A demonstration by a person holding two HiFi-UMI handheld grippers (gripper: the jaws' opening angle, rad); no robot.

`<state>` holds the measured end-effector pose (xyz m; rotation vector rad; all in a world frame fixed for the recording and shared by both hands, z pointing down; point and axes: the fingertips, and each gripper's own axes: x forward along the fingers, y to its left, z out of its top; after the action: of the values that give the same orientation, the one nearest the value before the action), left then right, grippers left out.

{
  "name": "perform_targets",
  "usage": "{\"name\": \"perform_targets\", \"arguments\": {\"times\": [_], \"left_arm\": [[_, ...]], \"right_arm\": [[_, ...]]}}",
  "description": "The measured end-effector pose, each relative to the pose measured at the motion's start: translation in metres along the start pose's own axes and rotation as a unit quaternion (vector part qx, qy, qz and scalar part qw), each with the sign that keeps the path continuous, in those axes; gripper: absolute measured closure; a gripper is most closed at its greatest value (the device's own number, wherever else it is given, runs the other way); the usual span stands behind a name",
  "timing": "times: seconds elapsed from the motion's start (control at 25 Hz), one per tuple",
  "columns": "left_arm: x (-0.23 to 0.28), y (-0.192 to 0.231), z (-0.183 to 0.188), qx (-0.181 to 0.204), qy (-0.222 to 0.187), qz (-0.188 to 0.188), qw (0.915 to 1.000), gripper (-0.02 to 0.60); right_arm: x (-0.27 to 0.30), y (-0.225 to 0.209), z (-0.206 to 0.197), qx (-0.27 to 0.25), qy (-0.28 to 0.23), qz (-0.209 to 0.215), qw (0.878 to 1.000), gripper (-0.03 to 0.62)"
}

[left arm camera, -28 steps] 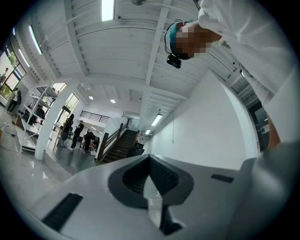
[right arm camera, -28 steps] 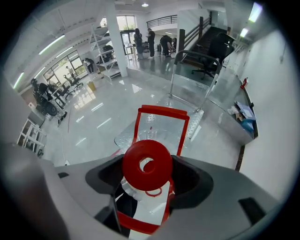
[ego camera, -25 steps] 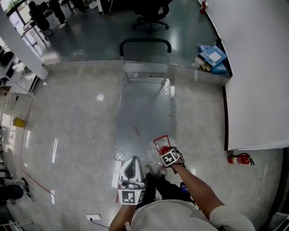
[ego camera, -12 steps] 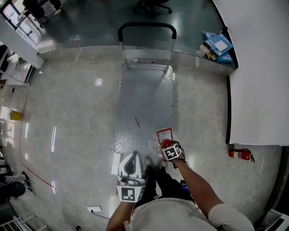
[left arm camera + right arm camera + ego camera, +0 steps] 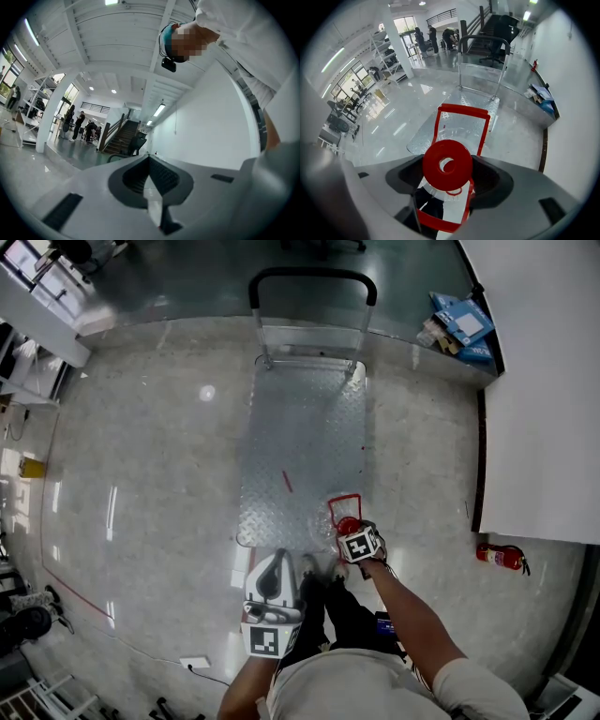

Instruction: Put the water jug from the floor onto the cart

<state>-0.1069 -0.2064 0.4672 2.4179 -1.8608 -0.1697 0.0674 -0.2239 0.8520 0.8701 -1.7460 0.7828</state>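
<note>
- The right gripper (image 5: 352, 532) is reaching forward from the person's outstretched right arm, with its jaws closing round the neck of the water jug (image 5: 446, 164), just under the red cap.
- The jug's red handle frame (image 5: 461, 123) is sticking out past the jaws, and the jug is hanging over the near right corner of the cart (image 5: 300, 446); whether it is touching the deck cannot be told.
- The left gripper (image 5: 150, 168) is being held close to the body, pointing up at the ceiling, jaws pressed together with nothing between them.
- The cart's metal deck is lying on a glossy pale floor (image 5: 150, 456), its push handle (image 5: 312, 276) at the far end.
- A fire extinguisher (image 5: 500, 557) is lying by the white wall (image 5: 544, 381), with blue boxes (image 5: 461, 320) further along.
</note>
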Motion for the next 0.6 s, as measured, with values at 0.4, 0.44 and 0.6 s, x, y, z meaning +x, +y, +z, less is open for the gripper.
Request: {"name": "perform_targets", "arguments": {"times": [0.4, 0.44, 0.6], "left_arm": [[-0.006, -0.002, 0.001, 0.002, -0.003, 0.001, 1.0000, 0.578], [-0.007, -0.002, 0.001, 0.003, -0.003, -0.001, 1.0000, 0.578], [-0.009, -0.002, 0.006, 0.002, -0.005, -0.004, 1.0000, 0.578]], "right_arm": [[-0.001, 0.011, -0.013, -0.024, 0.022, -0.003, 0.999, 0.289], [-0.002, 0.011, -0.014, -0.024, 0.022, -0.006, 0.999, 0.289], [-0.008, 0.009, -0.009, -0.022, 0.009, -0.013, 1.000, 0.289]]}}
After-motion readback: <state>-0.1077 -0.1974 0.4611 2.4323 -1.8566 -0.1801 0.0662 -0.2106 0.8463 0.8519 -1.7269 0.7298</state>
